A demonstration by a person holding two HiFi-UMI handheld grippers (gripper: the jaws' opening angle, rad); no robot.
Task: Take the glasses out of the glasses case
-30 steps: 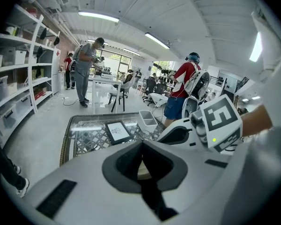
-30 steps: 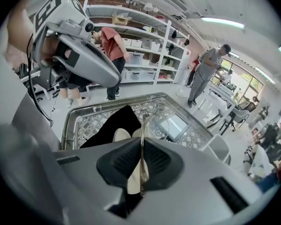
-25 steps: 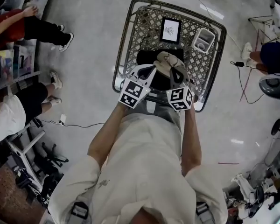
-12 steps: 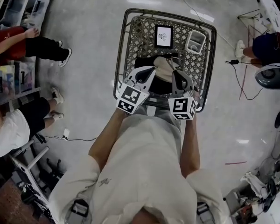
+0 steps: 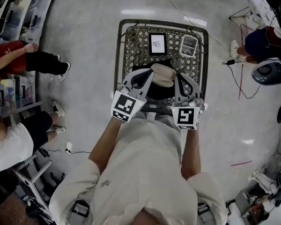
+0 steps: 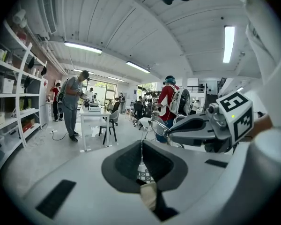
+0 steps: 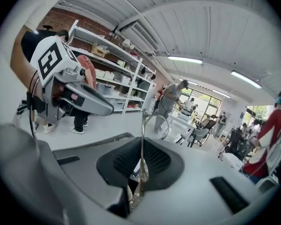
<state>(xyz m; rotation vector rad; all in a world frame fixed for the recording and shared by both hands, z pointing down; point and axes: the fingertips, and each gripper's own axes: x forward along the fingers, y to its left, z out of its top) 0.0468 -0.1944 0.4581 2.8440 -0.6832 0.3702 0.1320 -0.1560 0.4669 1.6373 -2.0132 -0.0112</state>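
Beige glasses case (image 5: 162, 75), grey lattice cart (image 5: 133, 46)

Both tongs, the left tongs (image 5: 147, 76) and the right tongs (image 5: 180, 78), have risen from the shopping cart (image 5: 119, 55) and drawn apart; a second ago their tips met over the beige glasses case (image 5: 163, 75). The glasses (image 7: 160, 125), pinched by one temple in the right tongs, have come up clear of the case.

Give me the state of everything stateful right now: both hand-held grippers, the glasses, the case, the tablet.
left hand-held gripper: jaws together, nothing clearly held.
right hand-held gripper: shut on a temple of the glasses.
glasses: out of the glasses case, held up in the air.
glasses case: lying in the cart; open or shut unclear.
tablet: flat in the cart, screen lit.
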